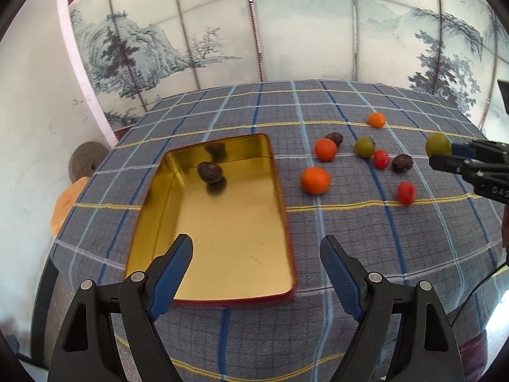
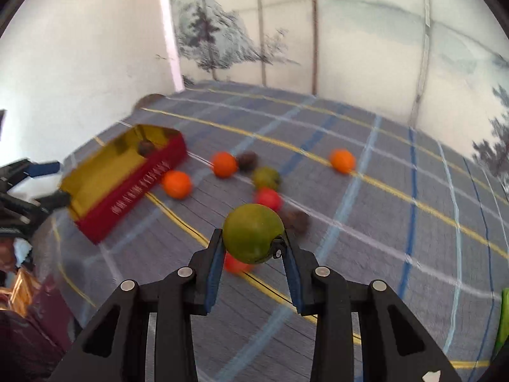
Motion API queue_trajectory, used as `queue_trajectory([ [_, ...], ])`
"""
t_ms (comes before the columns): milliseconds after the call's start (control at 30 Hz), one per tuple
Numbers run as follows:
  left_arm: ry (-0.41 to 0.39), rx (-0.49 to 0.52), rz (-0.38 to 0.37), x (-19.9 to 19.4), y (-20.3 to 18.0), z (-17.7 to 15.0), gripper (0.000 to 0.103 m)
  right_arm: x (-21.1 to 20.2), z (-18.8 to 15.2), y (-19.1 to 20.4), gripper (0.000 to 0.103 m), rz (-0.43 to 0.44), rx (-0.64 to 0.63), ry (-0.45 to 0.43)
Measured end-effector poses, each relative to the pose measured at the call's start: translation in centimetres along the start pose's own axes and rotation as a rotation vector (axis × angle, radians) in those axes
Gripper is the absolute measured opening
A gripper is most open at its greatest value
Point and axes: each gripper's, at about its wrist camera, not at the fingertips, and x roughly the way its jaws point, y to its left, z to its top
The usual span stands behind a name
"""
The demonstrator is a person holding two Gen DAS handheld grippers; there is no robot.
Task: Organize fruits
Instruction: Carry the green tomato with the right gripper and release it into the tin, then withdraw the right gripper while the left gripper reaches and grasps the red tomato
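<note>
Clenched between my right fingers [image 2: 253, 246] sits a green fruit [image 2: 253, 237], lifted clear of the table [image 2: 366, 191]. My left fingers [image 1: 256, 250] hang released, empty, above the gold tin's [image 1: 222, 222] near end.

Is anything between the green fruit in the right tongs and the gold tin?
Loose fruit lies on the cloth between them: the green fruit, lifted in the right tongs, would pass over an orange fruit beside the gold tin. Nothing tall blocks it.
</note>
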Motion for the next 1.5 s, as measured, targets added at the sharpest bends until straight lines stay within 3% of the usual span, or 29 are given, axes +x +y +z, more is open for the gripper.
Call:
queue_trajectory([
  [267,0.009,-0.071,0.077,-0.5,4.0,-1.2,0.082,2.4,4.9,7.1,0.033,0.216,-0.053,-0.032],
  [433,0.000,-0.094,0.139,-1.3,6.3,-2.0,0.082,7.1,7.8,12.2,0.033,0.350,-0.078,0.021],
  [567,-0.002,-0.104,0.170,-1.6,7.8,-2.5,0.082,11.0,9.2,15.6,0.033,0.393,-0.120,0.085],
  [733,0.016,-0.117,0.176,-1.2,9.2,-2.9,0.082,14.5,10.5,18.2,0.033,0.405,-0.154,0.144],
  [1000,0.059,-0.140,0.167,0.1,10.3,-3.4,0.082,19.9,11.9,20.3,0.034,0.353,-0.174,0.264],
  [1167,0.078,-0.154,0.164,0.5,10.6,-3.9,0.082,21.8,12.3,20.7,0.037,0.324,-0.153,0.276],
  [1200,0.081,-0.156,0.164,0.5,10.6,-4.0,0.082,21.9,12.5,20.7,0.039,0.324,-0.138,0.265],
  [1267,0.089,-0.159,0.164,0.7,10.8,-4.2,0.083,21.4,12.9,20.3,0.066,0.343,-0.094,0.218],
  [1333,0.095,-0.160,0.166,0.8,10.8,-4.2,0.082,20.5,13.3,20.0,0.080,0.351,-0.068,0.163],
  [1500,0.097,-0.159,0.158,0.8,10.5,-4.2,0.083,16.7,13.0,18.1,0.080,0.385,-0.007,0.045],
])
